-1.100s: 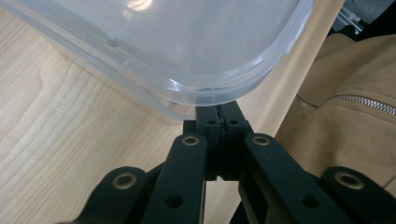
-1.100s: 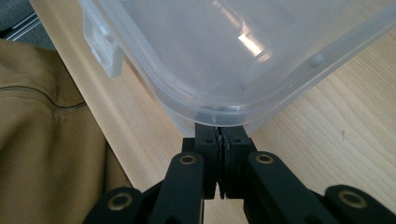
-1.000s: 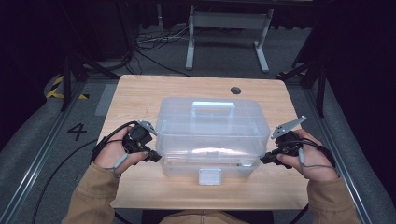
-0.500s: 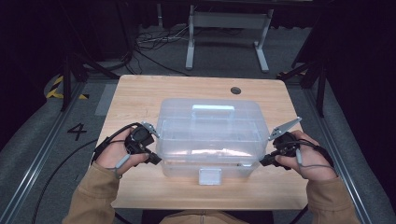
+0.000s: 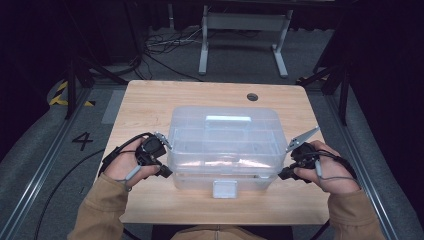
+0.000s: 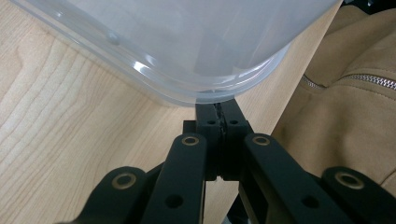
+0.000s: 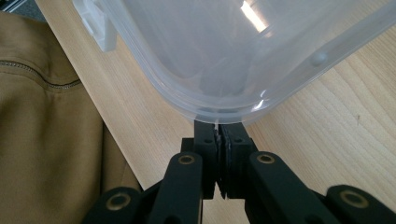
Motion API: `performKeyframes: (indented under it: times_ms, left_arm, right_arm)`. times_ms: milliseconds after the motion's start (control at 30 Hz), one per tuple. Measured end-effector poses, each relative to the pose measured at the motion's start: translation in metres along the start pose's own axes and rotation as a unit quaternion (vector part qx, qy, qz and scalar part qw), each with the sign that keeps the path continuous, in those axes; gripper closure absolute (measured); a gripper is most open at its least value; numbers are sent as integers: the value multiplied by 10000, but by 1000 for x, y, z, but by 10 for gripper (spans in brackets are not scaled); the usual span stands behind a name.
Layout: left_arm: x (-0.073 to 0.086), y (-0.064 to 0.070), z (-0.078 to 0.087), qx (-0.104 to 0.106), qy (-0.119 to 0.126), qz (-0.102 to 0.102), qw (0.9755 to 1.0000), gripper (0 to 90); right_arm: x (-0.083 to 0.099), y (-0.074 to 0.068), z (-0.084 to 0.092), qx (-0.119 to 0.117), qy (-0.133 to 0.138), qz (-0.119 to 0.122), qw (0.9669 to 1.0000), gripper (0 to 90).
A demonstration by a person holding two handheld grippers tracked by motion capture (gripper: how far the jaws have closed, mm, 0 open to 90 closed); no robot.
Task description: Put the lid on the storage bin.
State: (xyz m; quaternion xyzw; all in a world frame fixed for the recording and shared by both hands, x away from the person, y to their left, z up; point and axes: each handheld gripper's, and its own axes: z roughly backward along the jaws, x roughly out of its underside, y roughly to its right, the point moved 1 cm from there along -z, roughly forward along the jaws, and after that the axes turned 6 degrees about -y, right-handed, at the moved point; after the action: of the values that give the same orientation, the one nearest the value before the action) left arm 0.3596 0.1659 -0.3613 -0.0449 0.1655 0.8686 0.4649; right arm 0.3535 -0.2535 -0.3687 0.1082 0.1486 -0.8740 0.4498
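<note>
A clear plastic box with its lid (image 5: 225, 132) on stands mid-table, a white latch (image 5: 225, 189) on its near side. My left gripper (image 5: 167, 172) is at the box's near left corner. In the left gripper view its jaws (image 6: 217, 106) are pressed together, tips tucked under the lid's rim (image 6: 187, 88). My right gripper (image 5: 281, 175) is at the near right corner. Its jaws (image 7: 218, 125) are likewise shut, tips hidden beneath the rim (image 7: 224, 109). The latch (image 7: 98, 28) sits up left in the right gripper view.
The wooden table (image 5: 150, 100) has a round cable hole (image 5: 252, 96) near its far edge. A tan jacket (image 6: 350, 93) lies close behind the near edge. Cables (image 5: 160, 45) and a metal stand (image 5: 240, 30) lie on the floor beyond.
My right gripper has slid slightly inward and nearer, to the box's near right corner. The left gripper and the box have barely moved.
</note>
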Motion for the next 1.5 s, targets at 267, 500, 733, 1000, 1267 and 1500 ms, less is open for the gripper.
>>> performKeyframes:
  times_ms: [267,500,733,1000,1267,1500]
  left_arm:
    - [0,0,-2,-11,-97,7,10000,893]
    - [0,0,-3,-1,-205,-23,9998,895]
    - [0,-1,-6,56,-316,-26,9995,895]
    - [0,-2,-9,90,-386,-31,9992,889]
    - [1,-4,-10,73,-395,-22,9992,876]
    - [9,-7,-1,25,-113,95,9999,856]
  right_arm:
    - [0,0,-1,14,-87,12,10000,870]
    - [1,0,-1,5,-140,10,9999,871]
    - [3,0,-4,-10,-300,9,9995,871]
    - [4,0,-3,-83,-280,-7,9996,863]
    - [5,0,-5,-126,-323,-2,9994,846]
    - [7,2,1,-127,-198,-5,9997,833]
